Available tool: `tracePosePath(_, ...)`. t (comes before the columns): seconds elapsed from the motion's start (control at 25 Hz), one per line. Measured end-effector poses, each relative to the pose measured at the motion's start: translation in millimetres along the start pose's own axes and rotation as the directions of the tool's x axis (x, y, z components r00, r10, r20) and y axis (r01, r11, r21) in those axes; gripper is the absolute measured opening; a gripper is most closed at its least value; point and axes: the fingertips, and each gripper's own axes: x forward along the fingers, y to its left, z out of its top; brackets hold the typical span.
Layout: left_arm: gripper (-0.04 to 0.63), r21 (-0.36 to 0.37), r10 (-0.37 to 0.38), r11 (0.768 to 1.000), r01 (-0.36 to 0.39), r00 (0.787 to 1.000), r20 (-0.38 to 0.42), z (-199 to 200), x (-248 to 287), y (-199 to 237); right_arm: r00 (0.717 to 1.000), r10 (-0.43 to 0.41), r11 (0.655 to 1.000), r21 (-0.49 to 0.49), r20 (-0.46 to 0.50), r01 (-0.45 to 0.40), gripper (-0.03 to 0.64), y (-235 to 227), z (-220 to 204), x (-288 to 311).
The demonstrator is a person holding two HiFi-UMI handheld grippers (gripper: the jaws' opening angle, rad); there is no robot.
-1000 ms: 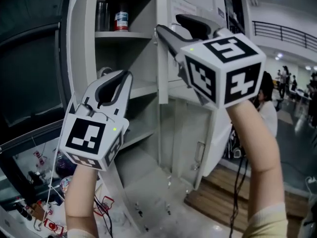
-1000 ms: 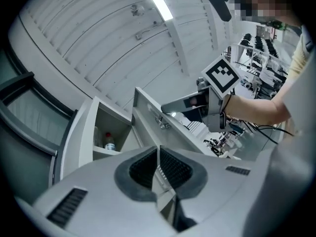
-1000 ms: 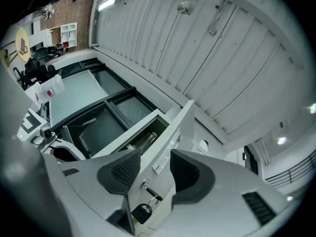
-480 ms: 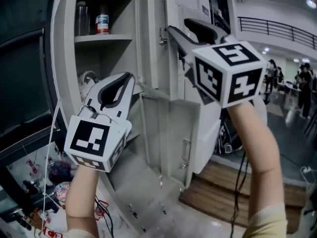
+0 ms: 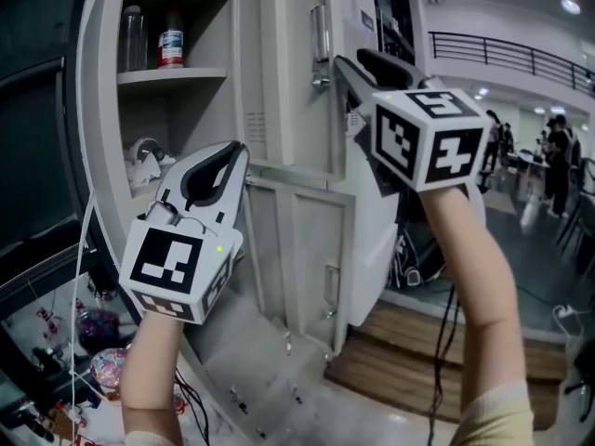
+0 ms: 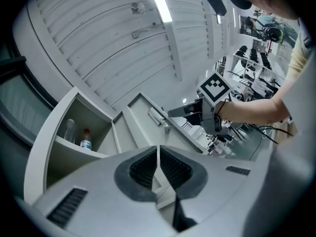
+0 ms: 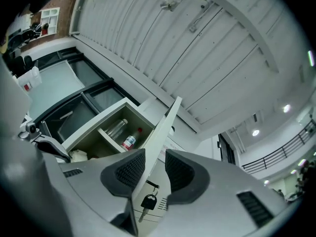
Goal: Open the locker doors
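This is a big open lab or workshop hall. Overhead runs a ribbed white ceiling (image 6: 108, 43) with long strip lights (image 6: 160, 4), and a dark-railed upper gallery (image 5: 511, 49) lines the far wall. People (image 5: 558, 147) stand far back. A pale grey metal locker (image 5: 100, 137) holds small bottles (image 5: 170, 45), and loose wires and small parts (image 5: 56, 333) litter a bench.

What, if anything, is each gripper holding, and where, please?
Nothing yet. The right gripper is closing its jaws over the locker door edge; the left gripper is shut, empty.
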Motion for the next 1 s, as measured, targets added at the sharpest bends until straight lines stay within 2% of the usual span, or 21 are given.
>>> tracePosePath(0.64, 0.005, -0.034, 0.008, 0.999, -0.009, 1.0, -0.014, -15.5, -2.0, 1.4, 0.989, -0.12, 0.991, 0.054, -0.08, 0.125, 0.109, -53.2, -44.5, 8.3)
tracePosePath(1.0, 0.005, -0.049, 0.014, 0.999, -0.016, 0.999, -0.037, -27.9, -2.0, 8.2, 0.986, -0.103, 0.994, 0.023, -0.131, 0.107, 0.109, -51.3, -64.2, 9.6)
